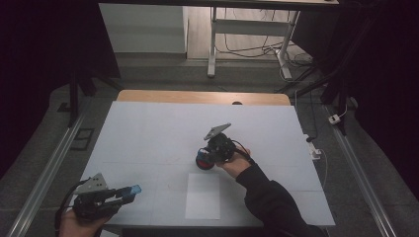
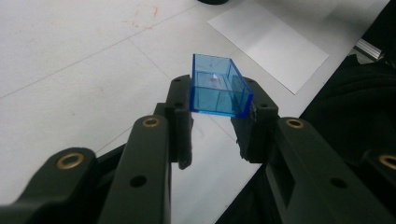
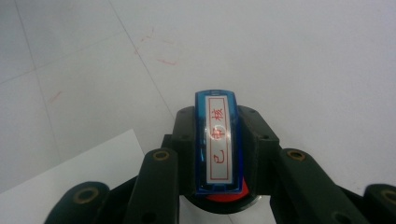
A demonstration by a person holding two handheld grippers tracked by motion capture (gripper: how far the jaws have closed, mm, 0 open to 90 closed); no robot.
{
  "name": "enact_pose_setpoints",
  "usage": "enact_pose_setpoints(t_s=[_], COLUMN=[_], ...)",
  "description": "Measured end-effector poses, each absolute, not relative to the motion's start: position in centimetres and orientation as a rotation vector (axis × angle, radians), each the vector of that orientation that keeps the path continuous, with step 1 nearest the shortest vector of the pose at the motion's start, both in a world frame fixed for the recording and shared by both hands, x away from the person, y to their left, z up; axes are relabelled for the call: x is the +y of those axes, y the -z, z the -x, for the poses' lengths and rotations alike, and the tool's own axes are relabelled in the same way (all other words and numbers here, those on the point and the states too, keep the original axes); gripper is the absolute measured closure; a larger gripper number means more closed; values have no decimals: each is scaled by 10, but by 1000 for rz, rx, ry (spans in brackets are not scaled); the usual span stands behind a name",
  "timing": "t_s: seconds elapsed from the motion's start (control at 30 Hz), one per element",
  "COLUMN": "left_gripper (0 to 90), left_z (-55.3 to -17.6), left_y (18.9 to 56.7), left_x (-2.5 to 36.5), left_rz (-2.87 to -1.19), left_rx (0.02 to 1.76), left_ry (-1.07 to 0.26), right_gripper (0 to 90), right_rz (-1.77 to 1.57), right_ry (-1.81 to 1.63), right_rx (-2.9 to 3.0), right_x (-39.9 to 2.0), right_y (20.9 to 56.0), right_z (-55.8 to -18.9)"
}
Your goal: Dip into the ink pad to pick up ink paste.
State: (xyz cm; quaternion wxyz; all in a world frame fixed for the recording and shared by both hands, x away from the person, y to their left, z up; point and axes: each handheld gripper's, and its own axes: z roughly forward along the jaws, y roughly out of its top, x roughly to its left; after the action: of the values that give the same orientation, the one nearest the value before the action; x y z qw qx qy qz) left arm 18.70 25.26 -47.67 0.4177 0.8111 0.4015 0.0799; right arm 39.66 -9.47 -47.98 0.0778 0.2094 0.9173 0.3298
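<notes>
Blue stamp [image 3: 218, 140], narrow body with a white label bearing red characters, red base showing under it. Clamped between the jaws of the right gripper [image 3: 217, 140], which press on both its long sides. In the high view the stamp [image 1: 204, 159] sits at mid-table, at the tip of the right gripper [image 1: 210, 155], base touching or just above the white table [image 1: 148, 128]; cannot tell which.

Clear blue cap [image 2: 218, 86], an open rectangular shell, pinched at its sides by the left gripper [image 2: 215, 114], jaws part closed on it. In the high view the cap [image 1: 133, 190] is off the surface near the table's front left corner, held by the left gripper [image 1: 129, 191].

White paper sheet [image 1: 203, 196] lies flat between the two grippers, near the front edge.
</notes>
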Motion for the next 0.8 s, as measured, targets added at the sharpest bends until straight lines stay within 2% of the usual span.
enact_pose_setpoints(t_s=[0.8], left_gripper=[687], left_z=[-188], left_y=[477], left_x=[252], left_rz=[-2039], left_rx=[1010], left_ry=[-195], right_gripper=[701], right_rz=[-527], right_ry=[-876], right_rx=[2694], right_x=[-84], right_y=[482], right_z=[-384])
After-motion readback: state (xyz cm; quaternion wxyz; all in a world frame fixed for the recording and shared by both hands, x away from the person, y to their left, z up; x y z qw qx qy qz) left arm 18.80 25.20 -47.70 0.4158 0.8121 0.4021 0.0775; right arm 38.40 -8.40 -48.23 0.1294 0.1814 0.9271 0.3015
